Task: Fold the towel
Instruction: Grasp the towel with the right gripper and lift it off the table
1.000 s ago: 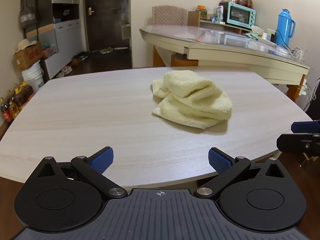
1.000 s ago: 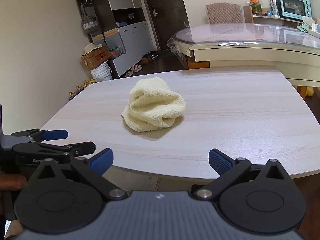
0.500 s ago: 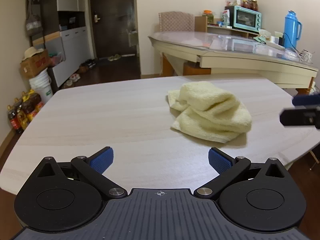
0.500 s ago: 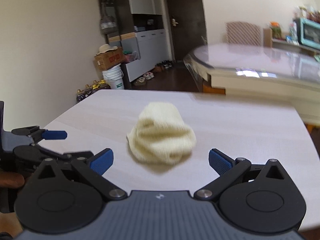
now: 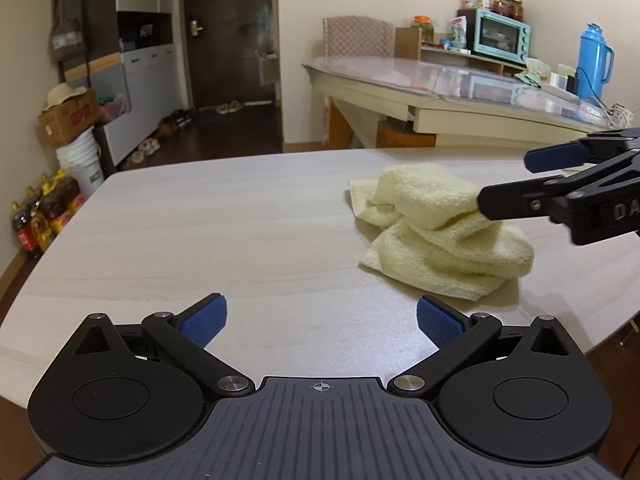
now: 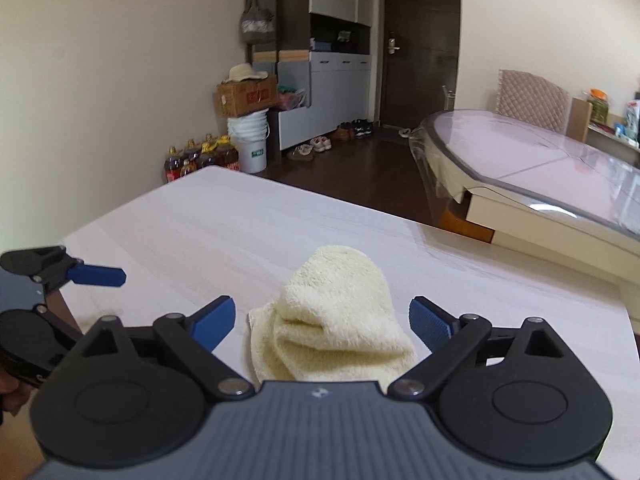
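The right tool (image 6: 320, 322), jaws apart, has closed in over the crumpled towel (image 6: 332, 320); the left tool (image 5: 320, 320) stays spread, back on the surface (image 5: 200, 240).

Pale yellow towel (image 5: 440, 224) on a light wood-grain table (image 5: 208, 232); blue-padded black fingers (image 5: 203, 319).

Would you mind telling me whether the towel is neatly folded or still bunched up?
Bunched up: the towel lies in a rumpled heap of uneven rolls on the table, not flat with squared edges.

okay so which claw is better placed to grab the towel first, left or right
Right, probably. The right claw is open with the crumpled towel between its fingers, over the table. The left claw is open too, but the towel sits well off to its right.
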{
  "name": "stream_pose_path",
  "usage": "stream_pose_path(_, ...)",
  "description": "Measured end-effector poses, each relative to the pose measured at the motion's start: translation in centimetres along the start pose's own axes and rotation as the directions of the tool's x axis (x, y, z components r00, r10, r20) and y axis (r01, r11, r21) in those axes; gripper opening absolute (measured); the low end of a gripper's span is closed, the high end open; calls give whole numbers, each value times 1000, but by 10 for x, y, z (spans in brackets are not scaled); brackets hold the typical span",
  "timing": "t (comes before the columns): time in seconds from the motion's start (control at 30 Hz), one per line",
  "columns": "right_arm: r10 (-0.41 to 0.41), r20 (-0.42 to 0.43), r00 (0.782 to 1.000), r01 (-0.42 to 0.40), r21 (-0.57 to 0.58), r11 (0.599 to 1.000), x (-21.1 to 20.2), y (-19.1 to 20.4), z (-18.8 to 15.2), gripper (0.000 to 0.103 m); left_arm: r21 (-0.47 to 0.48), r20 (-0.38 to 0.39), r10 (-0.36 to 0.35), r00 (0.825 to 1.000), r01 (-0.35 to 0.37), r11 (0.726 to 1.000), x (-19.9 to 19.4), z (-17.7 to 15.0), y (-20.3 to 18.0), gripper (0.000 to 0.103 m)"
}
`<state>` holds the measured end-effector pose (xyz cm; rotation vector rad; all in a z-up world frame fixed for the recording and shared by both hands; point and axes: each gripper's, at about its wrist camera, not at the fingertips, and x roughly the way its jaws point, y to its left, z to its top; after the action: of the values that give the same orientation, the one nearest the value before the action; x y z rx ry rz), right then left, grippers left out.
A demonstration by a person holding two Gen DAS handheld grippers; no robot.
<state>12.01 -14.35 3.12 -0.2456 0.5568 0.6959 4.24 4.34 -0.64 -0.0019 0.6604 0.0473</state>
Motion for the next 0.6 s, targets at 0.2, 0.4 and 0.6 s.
stream_pose_path(0.2, -24, -38, 999, 21, -74, 997, 20, 12, 0, 82, -19, -14, 0, 1000, -1, 1000, 6, -2, 5, 103)
stream_pose_path(0.4, -31, -80, 996, 24, -88, 996, 37, 9, -7, 38, -25, -24, 3, 1000, -3, 1000, 9, -3, 8, 103)
stream_pose_path(0.6, 25, 11, 1000, -26, 123, 992, 15, -34, -10, 20, -18, -25, -15, 1000, 14, 1000, 13, 0, 6, 103)
